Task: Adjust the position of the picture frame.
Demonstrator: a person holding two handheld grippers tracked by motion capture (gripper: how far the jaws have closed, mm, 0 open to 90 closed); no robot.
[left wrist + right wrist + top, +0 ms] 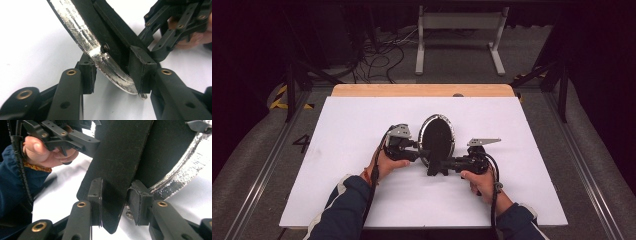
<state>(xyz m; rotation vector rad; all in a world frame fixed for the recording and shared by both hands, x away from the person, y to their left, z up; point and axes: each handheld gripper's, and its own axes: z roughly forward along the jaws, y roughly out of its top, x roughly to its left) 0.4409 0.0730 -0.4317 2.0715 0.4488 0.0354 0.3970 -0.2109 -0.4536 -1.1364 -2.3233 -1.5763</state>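
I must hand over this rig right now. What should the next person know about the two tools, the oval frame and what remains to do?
Left tool: jaws around the silver rim of the oval frame. The right-hand pad presses the frame's black back; the left-hand pad stands beside the rim, contact unclear.
Right tool: shut on the black stand flap at the frame's back.
Frame: held up near the middle of the white table, back toward the person, between both tools.
Done: both tools have taken hold of the frame.
Left, likely: swing the flap out and set the frame standing. Keep both grips steady meanwhile.
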